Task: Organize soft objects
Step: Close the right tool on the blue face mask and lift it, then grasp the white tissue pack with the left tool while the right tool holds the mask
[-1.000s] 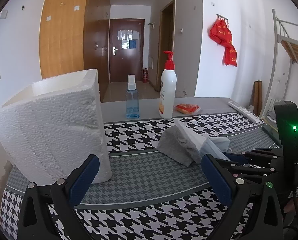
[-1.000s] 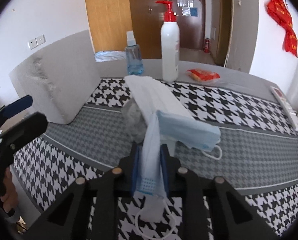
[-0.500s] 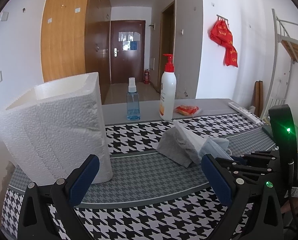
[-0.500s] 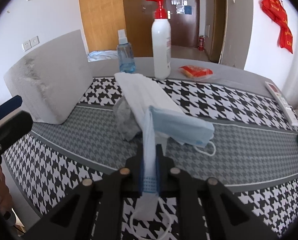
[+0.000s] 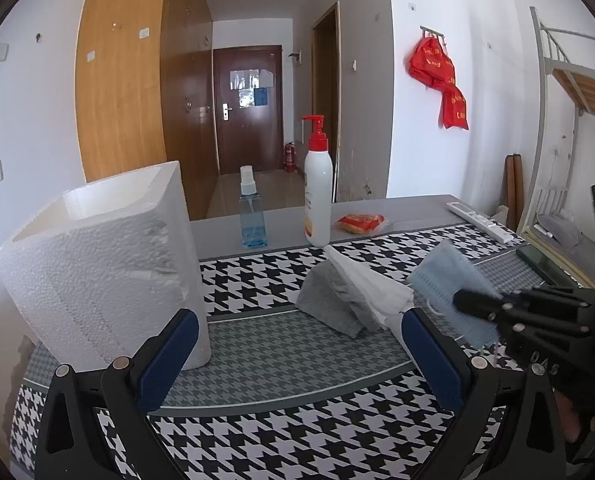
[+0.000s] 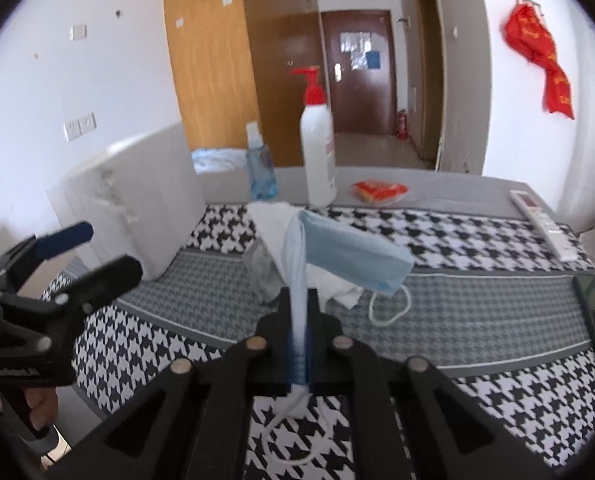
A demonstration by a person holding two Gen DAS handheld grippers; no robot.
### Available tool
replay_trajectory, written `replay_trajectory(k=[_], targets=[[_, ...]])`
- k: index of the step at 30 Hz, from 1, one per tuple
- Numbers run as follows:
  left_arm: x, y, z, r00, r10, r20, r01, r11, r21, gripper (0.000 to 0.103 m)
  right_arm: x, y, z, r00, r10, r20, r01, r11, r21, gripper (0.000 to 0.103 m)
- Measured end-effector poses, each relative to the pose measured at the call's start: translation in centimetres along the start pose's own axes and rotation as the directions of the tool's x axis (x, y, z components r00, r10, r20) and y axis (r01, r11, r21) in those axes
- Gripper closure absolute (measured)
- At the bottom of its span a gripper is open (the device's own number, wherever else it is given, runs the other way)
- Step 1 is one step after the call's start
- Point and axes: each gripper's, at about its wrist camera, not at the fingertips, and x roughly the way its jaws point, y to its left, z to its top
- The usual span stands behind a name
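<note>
My right gripper (image 6: 298,300) is shut on a light blue face mask (image 6: 349,256) and holds it lifted above the houndstooth table runner (image 6: 477,320); it also shows in the left wrist view (image 5: 453,280). Under it lie a white mask (image 5: 371,284) and a grey cloth (image 5: 329,304) in a small pile. A white foam box (image 5: 101,268) stands open-topped at the left. My left gripper (image 5: 297,344) is open and empty, low over the runner between the box and the pile.
A pump bottle (image 5: 317,188), a blue spray bottle (image 5: 252,216) and a red snack packet (image 5: 361,222) stand at the table's back. A remote control (image 5: 481,226) and a dark phone (image 5: 545,266) lie at the right edge.
My right gripper has closed tight on the blue mask and lifted it off the pile. The left gripper has drawn back slightly and stays open.
</note>
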Motion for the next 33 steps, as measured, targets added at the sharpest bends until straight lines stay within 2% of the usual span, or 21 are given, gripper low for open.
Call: replay_trajectory(k=[8, 14, 19, 24, 29, 33], targets=[[0.4, -1.5, 0.7, 1.000, -0.013, 0.009, 0.013, 1.000, 0.024, 0.001, -1.7, -1.3, -0.6, 0.995, -0.097, 0.022, 0.098, 0.995, -0.015, 0.096], [1.1, -3.1, 1.5, 1.000, -0.029, 0.009, 0.029, 0.998, 0.047, 0.001, -2.3, -3.3, -0.8, 0.992, -0.124, 0.020, 0.124, 0.992, 0.031, 0.096], [2.4, -4.4, 2.3, 0.999, -0.043, -0.009, 0.043, 0.997, 0.062, 0.001, -2.4, -4.9, -1.1, 0.984, -0.180, 0.013, 0.179, 0.981, 0.069, 0.096], [4.3, -5.4, 3.0, 0.997, -0.070, -0.032, 0.072, 0.995, 0.075, 0.001, -2.6, -6.3, -1.4, 0.982, -0.187, 0.001, 0.186, 0.978, 0.097, 0.096], [6.7, -5.9, 3.7, 0.997, -0.055, -0.059, 0.061, 0.994, 0.094, 0.003, -2.6, -6.8, -1.5, 0.982, -0.187, -0.003, 0.187, 0.978, 0.097, 0.096], [8.6, -5.8, 4.0, 0.991, -0.083, -0.103, 0.090, 0.994, 0.068, 0.004, -2.5, -7.2, -1.6, 0.981, -0.192, -0.008, 0.192, 0.976, 0.098, 0.096]])
